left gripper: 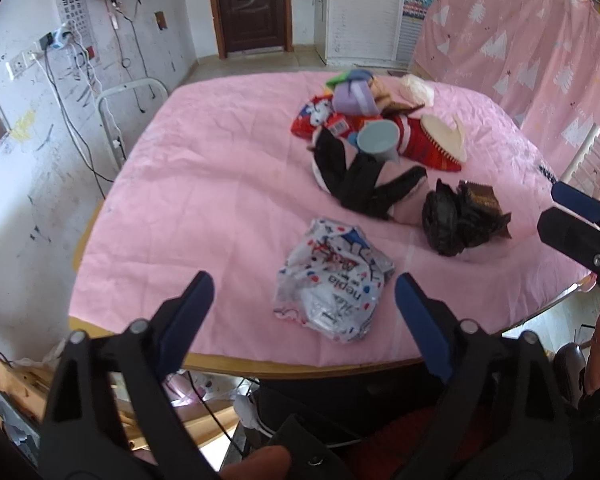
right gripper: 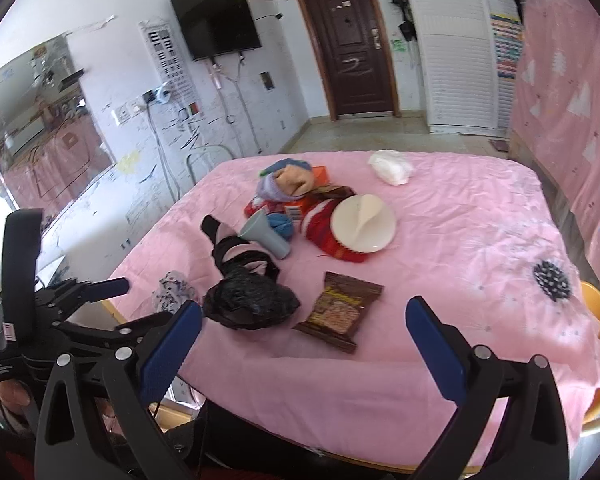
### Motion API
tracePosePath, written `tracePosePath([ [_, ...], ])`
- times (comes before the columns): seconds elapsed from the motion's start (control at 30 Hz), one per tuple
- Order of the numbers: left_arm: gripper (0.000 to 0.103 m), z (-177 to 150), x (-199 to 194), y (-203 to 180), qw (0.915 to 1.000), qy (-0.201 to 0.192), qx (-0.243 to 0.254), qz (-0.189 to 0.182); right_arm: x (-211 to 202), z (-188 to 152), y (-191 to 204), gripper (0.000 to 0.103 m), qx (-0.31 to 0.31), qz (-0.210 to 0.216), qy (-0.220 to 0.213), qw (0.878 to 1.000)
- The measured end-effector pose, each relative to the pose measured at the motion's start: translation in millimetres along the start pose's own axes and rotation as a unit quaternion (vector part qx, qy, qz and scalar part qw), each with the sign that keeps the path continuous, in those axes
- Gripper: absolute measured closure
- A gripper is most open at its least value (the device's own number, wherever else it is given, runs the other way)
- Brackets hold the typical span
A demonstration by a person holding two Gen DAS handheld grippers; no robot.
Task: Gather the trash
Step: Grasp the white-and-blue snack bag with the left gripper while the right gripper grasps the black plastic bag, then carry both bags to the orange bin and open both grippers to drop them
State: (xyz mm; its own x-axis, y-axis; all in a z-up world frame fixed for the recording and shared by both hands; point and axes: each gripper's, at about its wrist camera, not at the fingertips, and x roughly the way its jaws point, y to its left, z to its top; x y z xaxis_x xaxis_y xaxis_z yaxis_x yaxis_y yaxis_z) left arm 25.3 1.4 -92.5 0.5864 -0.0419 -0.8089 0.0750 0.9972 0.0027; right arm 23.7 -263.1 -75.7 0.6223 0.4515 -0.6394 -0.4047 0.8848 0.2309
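Two grippers over a pink-covered counter [right gripper: 460, 240] strewn with trash.

Left gripper [left gripper: 304, 296] has its fingers spread wide, one crumpled white printed wrapper [left gripper: 332, 280] lying between them, untouched. Right gripper [right gripper: 304, 316] is likewise released, above one crumpled black bag [right gripper: 248, 300] and one brown snack packet [right gripper: 340, 312] at the near edge. Farther back: one grey cup [right gripper: 266, 236], one white plate [right gripper: 364, 224], one white wad [right gripper: 392, 166].

Left claw [left gripper: 304, 308] and right claw [right gripper: 304, 332] agape.
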Motion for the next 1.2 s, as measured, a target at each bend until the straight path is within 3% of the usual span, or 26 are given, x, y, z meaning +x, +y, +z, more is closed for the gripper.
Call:
tracePosePath([
  [0.17, 0.023, 2, 14, -1, 0.9999, 0.009, 0.006, -0.012, 14, 4, 12, 0.011, -0.024, 0.021, 0.013, 0.999],
  [0.3, 0.041, 4, 22, 1, 0.9996, 0.014, 0.005, -0.022, 31, 7, 16, 0.018, -0.029, 0.033, 0.034, 0.998],
  [0.37, 0.049, 4, 25, 1, 0.9994, 0.018, 0.006, -0.027, 42, 7, 18, 0.032, -0.031, 0.042, 0.052, 0.997],
  [0.5, 0.059, 4, 26, 2, 0.9992, 0.015, 0.006, -0.037, 58, 5, 19, 0.051, -0.031, 0.048, 0.076, 0.995],
  [0.57, 0.06, 4, 25, 2, 0.9992, 0.011, 0.007, -0.039, 65, 4, 19, 0.067, -0.032, 0.051, 0.086, 0.994],
  [0.67, 0.062, 4, 22, 1, 0.9992, 0.005, 0.009, -0.038, 68, 2, 19, 0.079, -0.038, 0.049, 0.082, 0.995],
  [1.0, 0.063, 18, -6, -16, 0.9985, -0.038, 0.031, -0.023, 34, 7, 4, 0.082, -0.036, 0.047, 0.017, 0.998],
  [1.2, 0.063, 48, -27, -56, 0.9941, -0.075, 0.073, -0.027, 0, 15, -30, 0.082, -0.008, 0.015, -0.035, 0.999],
])
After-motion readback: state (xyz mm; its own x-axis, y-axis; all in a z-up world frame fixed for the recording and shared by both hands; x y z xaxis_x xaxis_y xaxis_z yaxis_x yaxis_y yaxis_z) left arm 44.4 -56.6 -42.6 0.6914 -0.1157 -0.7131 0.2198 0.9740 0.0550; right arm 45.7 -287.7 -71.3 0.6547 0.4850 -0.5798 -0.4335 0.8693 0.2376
